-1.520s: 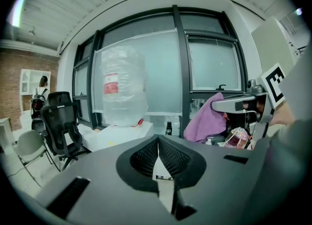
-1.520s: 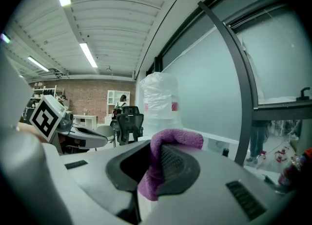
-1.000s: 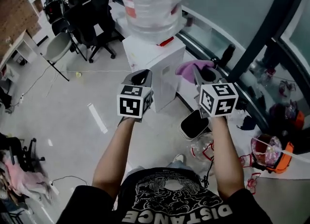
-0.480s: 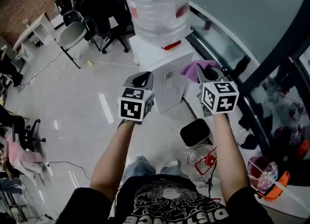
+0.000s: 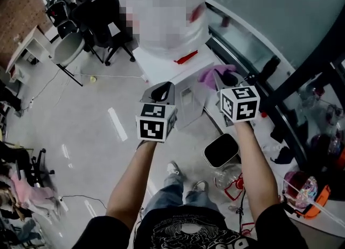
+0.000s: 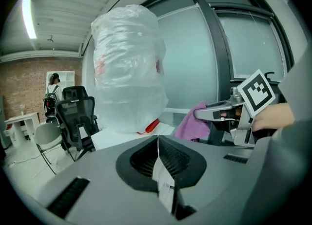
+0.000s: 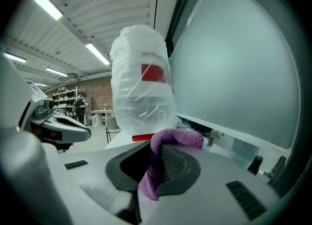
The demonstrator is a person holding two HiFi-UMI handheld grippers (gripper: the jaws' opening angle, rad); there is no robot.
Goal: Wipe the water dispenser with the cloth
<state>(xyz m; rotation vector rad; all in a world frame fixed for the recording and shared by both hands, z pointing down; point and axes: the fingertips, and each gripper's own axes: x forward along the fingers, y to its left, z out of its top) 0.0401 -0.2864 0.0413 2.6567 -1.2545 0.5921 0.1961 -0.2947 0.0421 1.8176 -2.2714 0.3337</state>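
The white water dispenser (image 5: 180,89) stands below me, with a plastic-wrapped bottle (image 6: 127,73) on top and a red strip (image 5: 186,57) on its lid. My right gripper (image 5: 229,78) is shut on a purple cloth (image 5: 211,74), which it holds just above the dispenser's right top edge. In the right gripper view the cloth (image 7: 168,158) folds over the jaws in front of the bottle (image 7: 142,85). My left gripper (image 5: 160,90) hangs in front of the dispenser's near face, shut with nothing in it (image 6: 157,139).
A black-lidded bin (image 5: 221,150) stands on the floor right of the dispenser, with bags (image 5: 302,191) further right. Black office chairs (image 5: 102,11) and a grey chair (image 5: 67,48) stand behind on the left. A glass wall with a dark frame (image 5: 302,75) runs along the right.
The view has shifted slightly; both grippers have stayed in front of the dispenser, the left a little lower and further right. The cloth stays held in the right gripper.
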